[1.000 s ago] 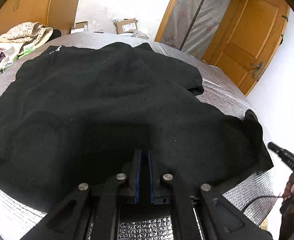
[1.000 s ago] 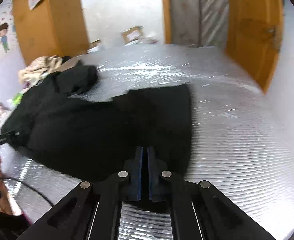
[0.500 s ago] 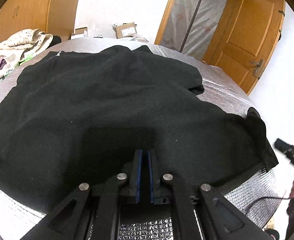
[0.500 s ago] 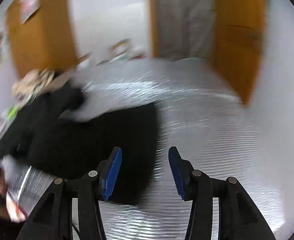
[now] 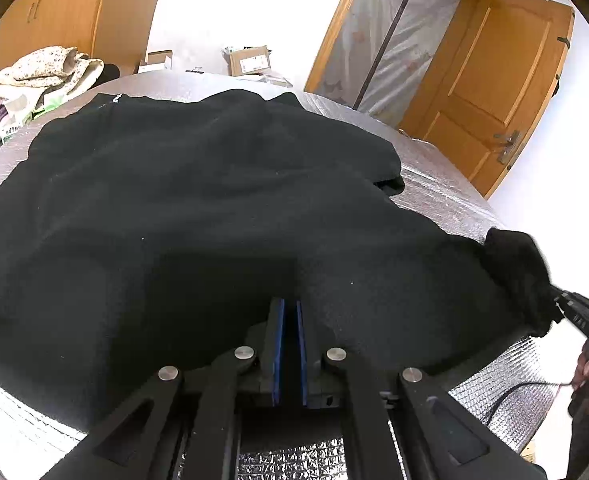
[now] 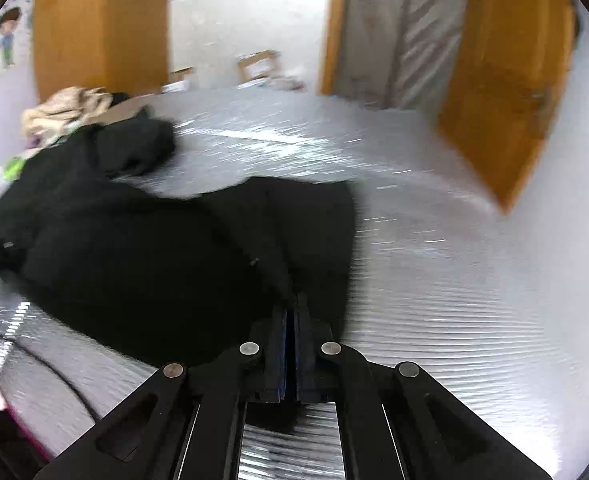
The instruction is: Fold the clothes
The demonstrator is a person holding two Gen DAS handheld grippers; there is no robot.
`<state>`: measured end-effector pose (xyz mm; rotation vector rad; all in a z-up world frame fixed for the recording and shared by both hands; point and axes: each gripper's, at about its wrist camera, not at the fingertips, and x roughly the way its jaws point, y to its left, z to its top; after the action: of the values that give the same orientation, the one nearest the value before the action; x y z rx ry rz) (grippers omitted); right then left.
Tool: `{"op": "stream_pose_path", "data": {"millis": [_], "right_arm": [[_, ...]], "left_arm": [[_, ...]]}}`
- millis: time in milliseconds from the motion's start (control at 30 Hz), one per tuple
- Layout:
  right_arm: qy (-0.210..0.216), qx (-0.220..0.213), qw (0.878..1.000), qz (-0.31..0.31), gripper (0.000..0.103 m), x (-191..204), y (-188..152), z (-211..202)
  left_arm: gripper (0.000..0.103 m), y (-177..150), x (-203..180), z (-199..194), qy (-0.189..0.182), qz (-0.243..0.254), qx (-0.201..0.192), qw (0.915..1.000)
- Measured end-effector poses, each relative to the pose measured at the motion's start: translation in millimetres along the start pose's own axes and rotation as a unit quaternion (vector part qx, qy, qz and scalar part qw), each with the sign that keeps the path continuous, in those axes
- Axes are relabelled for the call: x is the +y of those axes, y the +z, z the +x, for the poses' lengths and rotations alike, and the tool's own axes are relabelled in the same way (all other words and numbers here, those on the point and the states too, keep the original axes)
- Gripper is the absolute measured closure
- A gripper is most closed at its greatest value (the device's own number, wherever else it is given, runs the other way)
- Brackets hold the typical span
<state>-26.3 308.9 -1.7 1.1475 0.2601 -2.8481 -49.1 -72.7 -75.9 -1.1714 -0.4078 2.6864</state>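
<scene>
A large black garment (image 5: 198,208) lies spread over the silver quilted table (image 5: 446,184). My left gripper (image 5: 290,308) is shut on the garment's near edge, the cloth running between its blue pads. In the right wrist view the same black garment (image 6: 166,248) covers the left half of the table (image 6: 454,280). My right gripper (image 6: 292,312) is shut on the garment's right-hand part near its near edge. In the left wrist view the right gripper (image 5: 578,312) shows at the far right, at a bunched black end of the garment.
A pile of light patterned clothes (image 5: 42,72) lies at the table's far left. Cardboard boxes (image 5: 250,60) stand on the floor behind. A wooden door (image 5: 502,120) stands open at the right. A black cable (image 5: 510,396) hangs off the table's right edge.
My right gripper was open half a second ago and has now shut on the garment again. My left gripper stays shut on the edge and the garment has spread flatter.
</scene>
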Motion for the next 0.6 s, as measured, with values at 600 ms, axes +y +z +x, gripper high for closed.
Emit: {"op": "stream_pose_path", "data": {"millis": [600], "right_arm": [[-0.252, 0.106, 0.959, 0.076, 0.088, -148.9, -40.1, -7.1]], "left_arm": [[0.097, 1.5, -0.1, 0.2, 0.000, -0.002, 0.002, 1.0000]]}}
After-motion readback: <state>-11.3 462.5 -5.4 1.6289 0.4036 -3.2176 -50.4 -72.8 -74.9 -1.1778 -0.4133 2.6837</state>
